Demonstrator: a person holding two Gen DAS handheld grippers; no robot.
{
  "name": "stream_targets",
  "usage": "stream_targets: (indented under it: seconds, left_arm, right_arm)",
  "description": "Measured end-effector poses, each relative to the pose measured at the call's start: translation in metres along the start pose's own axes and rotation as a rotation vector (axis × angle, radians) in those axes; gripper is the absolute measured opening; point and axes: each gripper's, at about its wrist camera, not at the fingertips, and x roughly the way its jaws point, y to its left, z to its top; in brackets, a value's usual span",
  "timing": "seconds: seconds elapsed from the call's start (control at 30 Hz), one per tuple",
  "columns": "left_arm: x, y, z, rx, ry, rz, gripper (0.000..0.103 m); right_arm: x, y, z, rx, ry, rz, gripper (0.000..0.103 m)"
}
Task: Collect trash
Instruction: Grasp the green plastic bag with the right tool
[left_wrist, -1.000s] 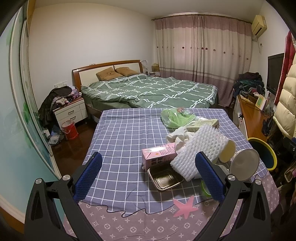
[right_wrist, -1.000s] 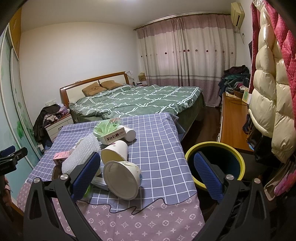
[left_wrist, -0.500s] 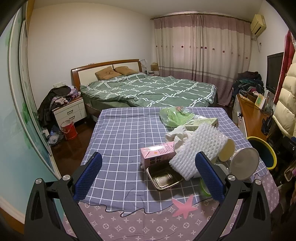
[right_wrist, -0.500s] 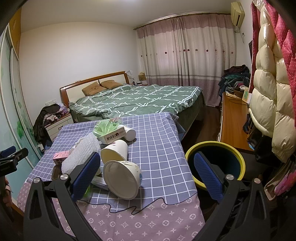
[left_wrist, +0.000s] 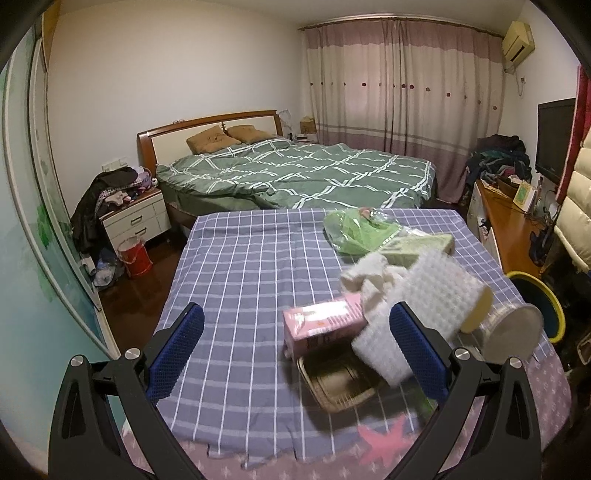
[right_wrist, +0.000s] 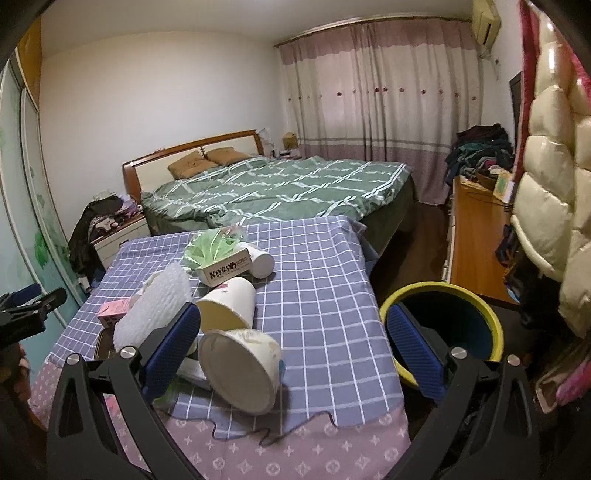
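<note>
1. Trash lies heaped on the checked purple cloth of the tabletop (right_wrist: 325, 295): a pink rectangular carton (left_wrist: 323, 321), a white bubble-foam sheet (left_wrist: 417, 306), a shallow foil tray (left_wrist: 338, 378) and two tipped white paper bowls (right_wrist: 240, 365).
2. Left tongs (left_wrist: 295, 354) hover spread wide, gripping nothing.
3. Right tongs (right_wrist: 291, 352) are also apart and empty.
4. A yellow-rimmed round bin (right_wrist: 480, 325) stands on the floor just beside the tabletop.
</note>
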Motion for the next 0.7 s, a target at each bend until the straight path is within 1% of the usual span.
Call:
stream_targets:
  seconds: [0.03, 0.1, 0.17, 0.2, 0.37, 0.43, 0.5, 0.57, 0.6, 0.63, 0.67, 0.7]
  left_arm:
    - [0.008, 0.002, 0.004, 0.0, 0.0, 0.003, 0.099]
    - [0.024, 0.008, 0.012, -0.009, -0.004, 0.017, 0.099]
    - [0.04, 0.014, 0.019, -0.018, -0.008, 0.016, 0.099]
    - [0.051, 0.019, 0.024, -0.02, -0.007, 0.014, 0.099]
    - [0.097, 0.034, 0.035, 0.002, 0.012, 0.06, 0.099]
    - [0.115, 0.043, 0.037, -0.023, 0.025, 0.059, 0.099]
    - [0.129, 0.052, 0.037, -0.051, 0.023, 0.054, 0.099]
    - [0.139, 0.055, 0.036, -0.065, 0.029, 0.039, 0.099]
    - [0.145, 0.056, 0.036, -0.068, 0.039, 0.018, 0.099]
    - [0.148, 0.056, 0.035, -0.067, 0.044, 0.005, 0.099]
    - [0.151, 0.056, 0.033, -0.061, 0.046, -0.005, 0.099]
    - [0.154, 0.055, 0.032, -0.054, 0.049, -0.005, 0.099]
  right_arm:
    - [0.005, 0.0, 0.003, -0.004, 0.004, 0.005, 0.097]
    - [0.021, 0.002, 0.014, -0.017, 0.02, 0.048, 0.097]
    - [0.035, 0.004, 0.024, -0.018, 0.035, 0.085, 0.097]
    - [0.046, 0.006, 0.03, -0.025, 0.049, 0.099, 0.097]
    - [0.099, 0.019, 0.062, -0.054, 0.128, 0.181, 0.097]
    - [0.122, 0.023, 0.076, -0.061, 0.158, 0.21, 0.097]
    - [0.153, 0.036, 0.096, -0.09, 0.191, 0.236, 0.097]
    - [0.177, 0.047, 0.11, -0.114, 0.217, 0.25, 0.097]
    - [0.193, 0.053, 0.116, -0.13, 0.236, 0.254, 0.096]
    - [0.204, 0.056, 0.12, -0.137, 0.252, 0.257, 0.096]
    - [0.221, 0.06, 0.125, -0.142, 0.277, 0.261, 0.091]
    - [0.238, 0.065, 0.129, -0.145, 0.302, 0.263, 0.083]
